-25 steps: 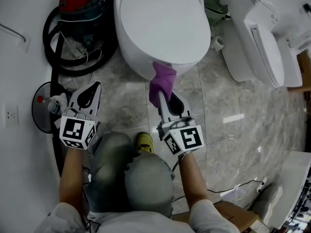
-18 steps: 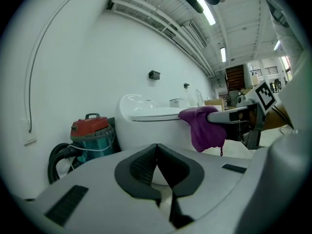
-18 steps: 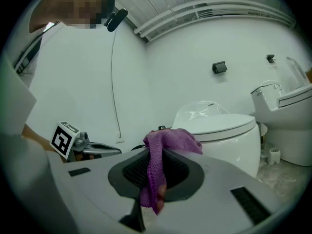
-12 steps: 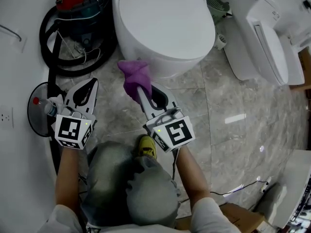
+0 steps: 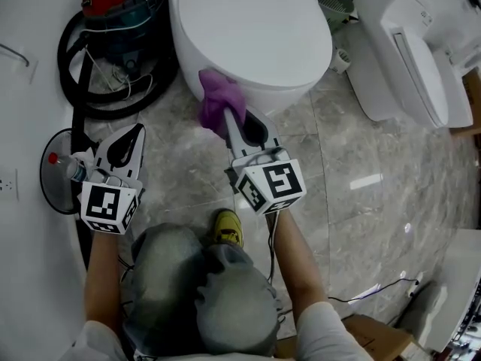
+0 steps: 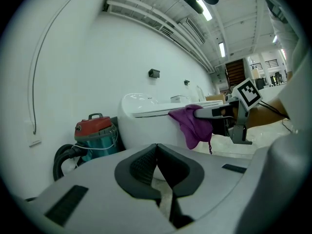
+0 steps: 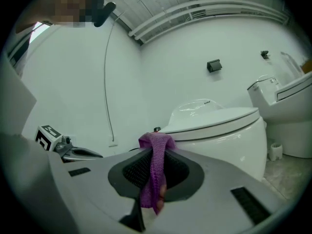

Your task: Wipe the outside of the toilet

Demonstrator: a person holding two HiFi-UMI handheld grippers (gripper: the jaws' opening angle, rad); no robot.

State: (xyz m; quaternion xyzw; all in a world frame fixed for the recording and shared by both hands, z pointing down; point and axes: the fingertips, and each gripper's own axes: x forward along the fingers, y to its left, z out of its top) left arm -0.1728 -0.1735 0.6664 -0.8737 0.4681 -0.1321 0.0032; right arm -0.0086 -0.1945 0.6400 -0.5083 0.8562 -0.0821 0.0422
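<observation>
Right arm [image 5: 291, 248] has stretched forward, claw [image 5: 227, 119] pressing cloth [image 5: 219, 95] to toilet [image 5: 248, 28]

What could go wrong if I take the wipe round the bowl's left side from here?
1. The right hand-held gripper pinches only a narrow fold of the purple cloth; rubbing on the toilet could drag it out.
2. The vacuum hose lies close to that side, so the cloth might snag.
3. The left hand-held gripper, shut and empty, hovers beside the spray bottle and could knock it.
</observation>
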